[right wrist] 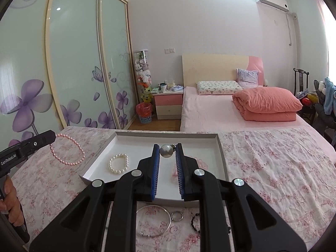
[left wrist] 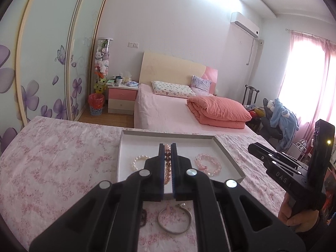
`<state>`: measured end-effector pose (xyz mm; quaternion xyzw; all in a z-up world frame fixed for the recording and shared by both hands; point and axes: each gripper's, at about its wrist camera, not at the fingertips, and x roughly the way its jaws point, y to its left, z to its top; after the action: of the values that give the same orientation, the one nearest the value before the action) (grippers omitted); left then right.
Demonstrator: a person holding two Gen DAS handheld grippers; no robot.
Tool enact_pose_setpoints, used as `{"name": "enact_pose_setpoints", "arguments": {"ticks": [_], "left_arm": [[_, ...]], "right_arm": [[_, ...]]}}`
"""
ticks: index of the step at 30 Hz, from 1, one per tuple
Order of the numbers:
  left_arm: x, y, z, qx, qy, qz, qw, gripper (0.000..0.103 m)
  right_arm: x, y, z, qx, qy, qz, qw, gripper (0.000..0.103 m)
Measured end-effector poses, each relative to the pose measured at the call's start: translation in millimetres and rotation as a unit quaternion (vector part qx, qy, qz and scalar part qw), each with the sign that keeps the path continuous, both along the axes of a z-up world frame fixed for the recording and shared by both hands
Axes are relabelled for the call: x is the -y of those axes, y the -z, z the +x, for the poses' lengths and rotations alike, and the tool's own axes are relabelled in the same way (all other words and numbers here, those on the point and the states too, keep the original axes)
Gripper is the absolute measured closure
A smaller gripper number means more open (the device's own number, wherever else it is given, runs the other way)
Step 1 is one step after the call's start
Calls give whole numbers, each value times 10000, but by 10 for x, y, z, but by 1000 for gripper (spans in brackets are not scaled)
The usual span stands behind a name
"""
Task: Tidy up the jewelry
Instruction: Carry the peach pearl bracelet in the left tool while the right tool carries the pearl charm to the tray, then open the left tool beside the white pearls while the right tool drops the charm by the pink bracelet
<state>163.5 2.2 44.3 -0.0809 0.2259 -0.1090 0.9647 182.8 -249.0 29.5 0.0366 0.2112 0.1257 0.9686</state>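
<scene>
Both grippers are up over the flowered table point(right wrist: 273, 168) now, each with something in its grip. The left gripper point(left wrist: 167, 147) has its fingers point(left wrist: 161, 161) pinched tight on a pink pearl necklace point(right wrist: 67, 150); from the right wrist view the strand hangs in a loose loop off the fingertips, out to the left of the tray and clear of the cloth. Through the left camera those beads run straight down the narrow slot between the blue pads.

The right gripper point(right wrist: 167, 150) is nearly closed as well, its fingers point(right wrist: 156, 159) squeezing a large grey pearl point(right wrist: 166, 150) right at the tips, above the white tray point(right wrist: 100, 147).

Inside the tray, a white pearl bracelet point(right wrist: 118, 163) lies on the left side, and a pale pink bead bracelet point(left wrist: 208, 163) rests on the right, the two well apart.

On the cloth just in front of the tray lie a thin silver bangle point(right wrist: 154, 220), a small metal ring point(right wrist: 176, 216) beside it, and a dark beaded piece point(right wrist: 194, 222) partly hidden behind the gripper body.
</scene>
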Motion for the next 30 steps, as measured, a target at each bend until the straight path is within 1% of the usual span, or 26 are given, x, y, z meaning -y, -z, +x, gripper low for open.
{"name": "enact_pose_setpoints", "arguments": {"ticks": [7,15,23,30], "left_arm": [[84,78,286,-68,-3,87,9999,97],[226,169,572,-102,8,305,9995,97],[300,328,827,-240,-7,427,9988,97],[333,483,1025,-417,-35,485,9979,96]], "right_arm": [[-25,81,240,-85,13,-36,10000,86],[-34,200,493,-216,81,-54,9997,86],[-49,347,682,-406,82,-94,9991,86],[-61,429,751,-541,76,-124,9984,86]]}}
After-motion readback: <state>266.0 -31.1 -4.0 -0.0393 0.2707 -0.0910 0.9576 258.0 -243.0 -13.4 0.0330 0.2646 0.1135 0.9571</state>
